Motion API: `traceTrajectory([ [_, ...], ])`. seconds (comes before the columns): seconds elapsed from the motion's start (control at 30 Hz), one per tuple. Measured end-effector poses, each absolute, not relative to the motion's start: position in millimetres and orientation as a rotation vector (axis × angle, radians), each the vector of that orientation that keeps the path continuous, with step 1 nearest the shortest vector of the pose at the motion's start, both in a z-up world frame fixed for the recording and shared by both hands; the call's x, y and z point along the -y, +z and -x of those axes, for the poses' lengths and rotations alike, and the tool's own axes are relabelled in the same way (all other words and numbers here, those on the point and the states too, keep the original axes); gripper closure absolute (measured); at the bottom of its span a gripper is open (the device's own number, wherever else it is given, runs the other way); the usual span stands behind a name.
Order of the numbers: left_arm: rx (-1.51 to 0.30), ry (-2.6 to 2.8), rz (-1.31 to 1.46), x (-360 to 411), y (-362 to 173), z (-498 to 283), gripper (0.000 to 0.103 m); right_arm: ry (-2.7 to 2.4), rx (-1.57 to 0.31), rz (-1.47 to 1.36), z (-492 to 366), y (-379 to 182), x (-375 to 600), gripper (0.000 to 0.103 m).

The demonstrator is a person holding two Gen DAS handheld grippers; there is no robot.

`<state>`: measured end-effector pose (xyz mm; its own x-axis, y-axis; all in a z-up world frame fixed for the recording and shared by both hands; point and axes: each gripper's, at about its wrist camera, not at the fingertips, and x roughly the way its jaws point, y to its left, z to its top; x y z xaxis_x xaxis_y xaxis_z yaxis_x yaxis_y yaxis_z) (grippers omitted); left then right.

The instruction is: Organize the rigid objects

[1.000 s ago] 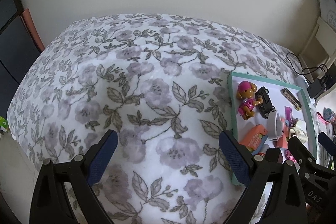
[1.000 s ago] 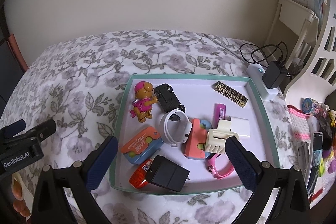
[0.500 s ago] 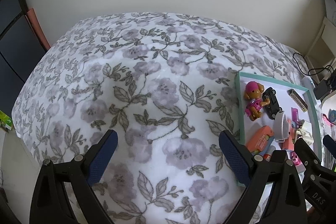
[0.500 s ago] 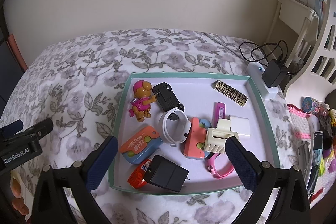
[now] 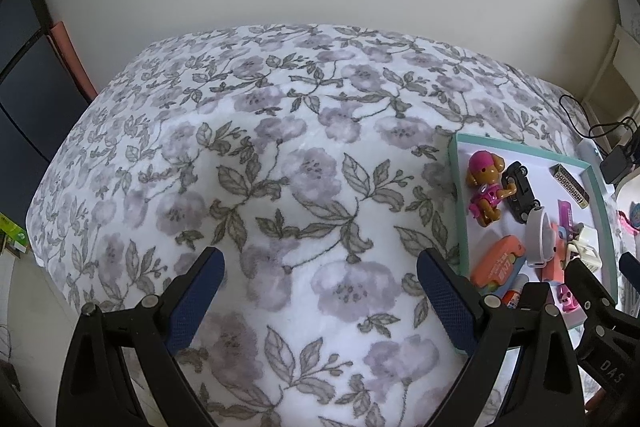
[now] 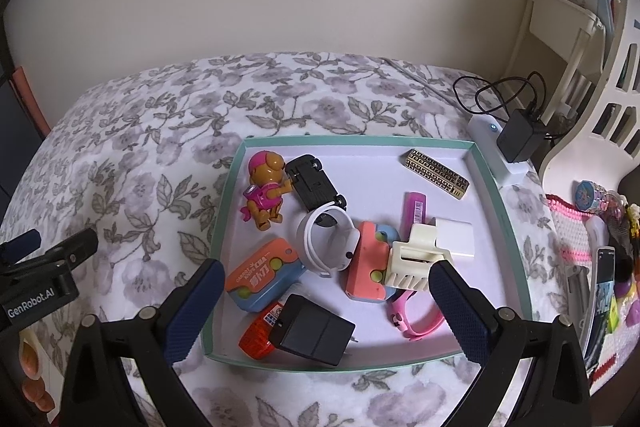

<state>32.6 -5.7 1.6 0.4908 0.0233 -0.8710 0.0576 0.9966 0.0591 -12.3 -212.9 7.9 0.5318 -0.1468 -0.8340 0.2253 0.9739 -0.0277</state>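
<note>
1. The left claw [image 5: 320, 291] is spread wide and empty above the floral bedspread [image 5: 256, 163].
2. The right claw [image 6: 326, 301] is also wide and empty, over the near edge of the teal-rimmed tray [image 6: 224, 227].
3. In the tray, the pup figure [image 6: 266, 191] touches the black toy car [image 6: 316, 183] at 11 o'clock.
4. The black charger block [image 6: 312, 331] lies at 6 o'clock, and the patterned bar [image 6: 436, 173] at 1 o'clock.

The left gripper [image 5: 318, 301] is black plastic with two wide arms. Each arm ends in a dark blue bumpy pad [image 5: 196, 297]. Small silver screws sit on the arms. The right gripper [image 6: 326, 311] looks the same. White letters on the left one's side say "GenRobot.AI", and "DAS" on the right one's.
</note>
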Motion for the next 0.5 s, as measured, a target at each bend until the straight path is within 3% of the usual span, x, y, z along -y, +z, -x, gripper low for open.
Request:
traceTrajectory([
  [0.5, -1.061, -0.021, -0.088, 6.0, -0.3, -32.1, 0.006, -0.226, -0.999, -0.084, 11.9, 4.9, 211.5, 0.0],
])
